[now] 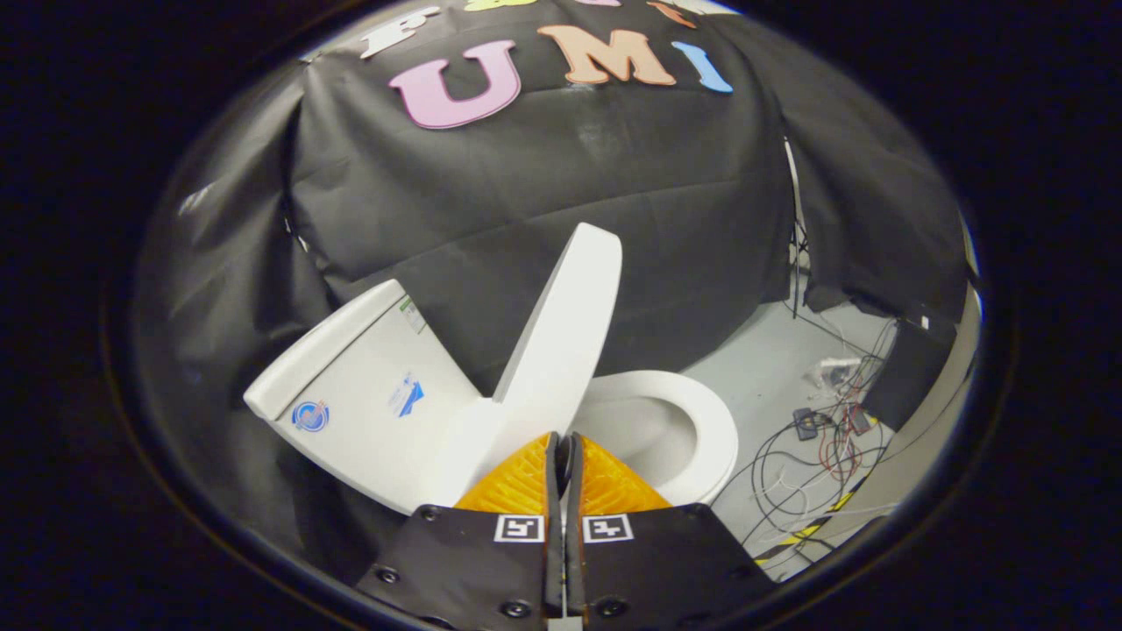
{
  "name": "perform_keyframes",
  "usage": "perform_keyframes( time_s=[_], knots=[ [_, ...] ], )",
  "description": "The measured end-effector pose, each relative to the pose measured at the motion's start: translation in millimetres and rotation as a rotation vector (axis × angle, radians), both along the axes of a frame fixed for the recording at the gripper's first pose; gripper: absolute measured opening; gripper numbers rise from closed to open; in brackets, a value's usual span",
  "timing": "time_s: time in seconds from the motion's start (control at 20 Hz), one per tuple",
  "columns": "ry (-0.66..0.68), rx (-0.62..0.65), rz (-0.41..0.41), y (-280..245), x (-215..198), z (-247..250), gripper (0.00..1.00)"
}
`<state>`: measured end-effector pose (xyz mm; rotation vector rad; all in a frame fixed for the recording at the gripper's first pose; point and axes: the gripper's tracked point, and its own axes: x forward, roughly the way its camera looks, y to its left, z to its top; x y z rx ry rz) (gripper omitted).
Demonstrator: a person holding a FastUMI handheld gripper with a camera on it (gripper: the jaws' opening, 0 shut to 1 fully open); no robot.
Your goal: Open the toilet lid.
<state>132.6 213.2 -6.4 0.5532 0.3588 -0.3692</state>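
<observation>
The white toilet lid (565,333) stands raised, nearly upright, between the tank (368,394) and the open seat ring (714,429). The bowl opening (644,429) lies uncovered on the far side of the lid from the tank. My gripper (561,438) sits just short of the lid's lower edge, near where the lid meets the seat. Its two fingers (517,482) are pressed together with only a thin slit between them, and I see nothing held in that slit. The hinge is hidden behind the fingers.
Black cloth walls stand behind and beside the toilet. Beyond the seat, a tangle of cables (815,438) and small parts lies on the grey floor (771,342), beside a black box (912,372). Striped tape (824,517) marks the floor near the cables.
</observation>
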Motion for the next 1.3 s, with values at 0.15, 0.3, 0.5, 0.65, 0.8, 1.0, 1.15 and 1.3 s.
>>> perform_keyframes(
  time_s=[0.15,0.3,0.5,0.65,0.8,1.0,1.15,1.3],
  knots=[
    [-0.009,-0.045,0.011,9.0,6.0,17.4,0.02],
    [-0.027,-0.11,0.038,26.9,17.3,38.3,0.02],
    [-0.049,-0.167,0.068,47.3,28.7,60.7,0.02],
    [-0.061,-0.198,0.083,60.1,37.2,70.2,0.02],
    [-0.074,-0.192,0.077,66.5,43.7,76.9,0.02],
    [-0.087,-0.199,0.082,71.4,47.7,83.0,0.02],
    [-0.095,-0.2,0.076,77.1,53.1,86.7,0.02],
    [-0.098,-0.22,0.084,82.5,56.1,90.1,0.02]
  ],
)
